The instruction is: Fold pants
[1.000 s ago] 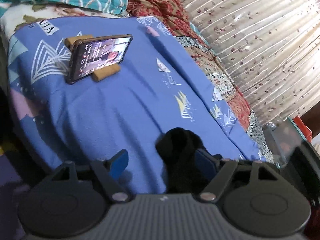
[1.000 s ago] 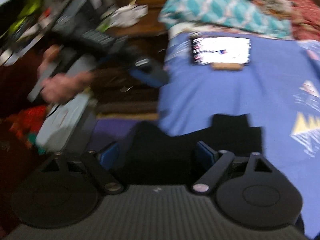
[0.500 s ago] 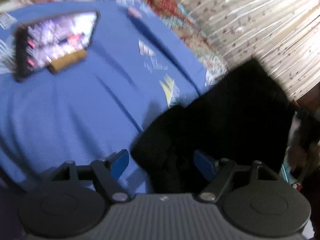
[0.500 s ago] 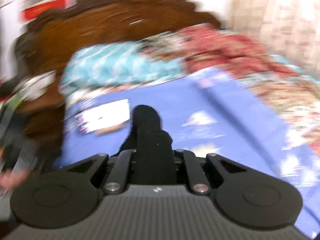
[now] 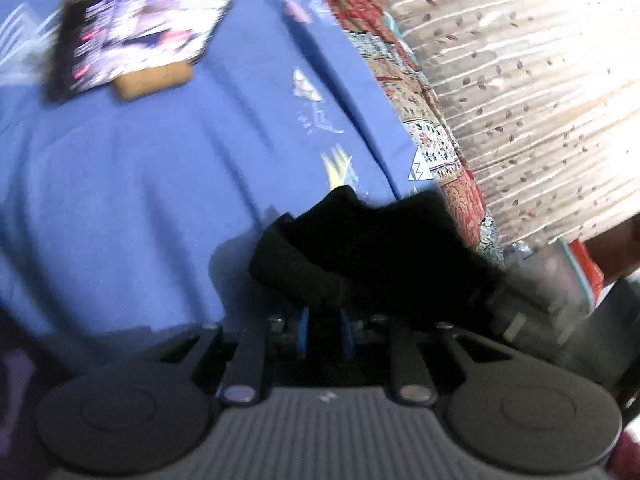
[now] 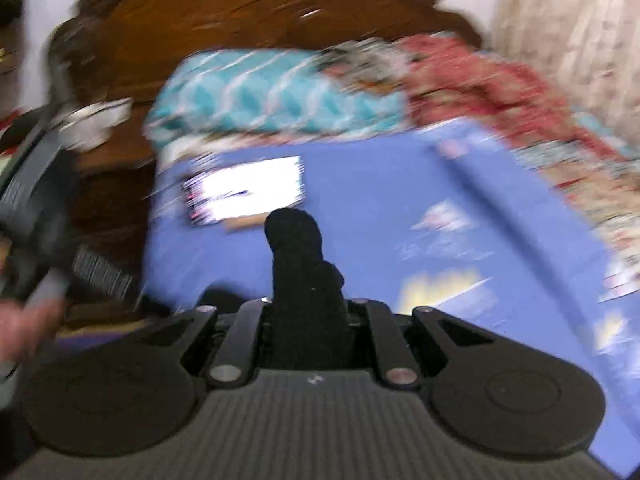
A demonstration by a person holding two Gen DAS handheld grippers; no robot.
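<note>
The black pants (image 5: 372, 248) hang bunched over the near edge of the blue bedsheet (image 5: 132, 184). My left gripper (image 5: 324, 330) is shut on a fold of the pants, its blue pads close together under the cloth. In the right wrist view my right gripper (image 6: 308, 320) is shut on another bunch of the pants (image 6: 300, 264), which sticks up between the closed fingers above the blue sheet (image 6: 400, 200). Both views are blurred by motion.
A phone with a lit screen (image 5: 136, 36) leans on a wooden stand on the sheet; it also shows in the right wrist view (image 6: 244, 190). Teal and red bedding (image 6: 280, 92) and a wooden headboard (image 6: 240, 12) lie beyond. A curtain (image 5: 520, 80) hangs on the right.
Both grippers went from open to shut on the black pants. The right gripper lifted and swung to face the headboard. The left gripper closed last, with the cloth now hanging lower.
</note>
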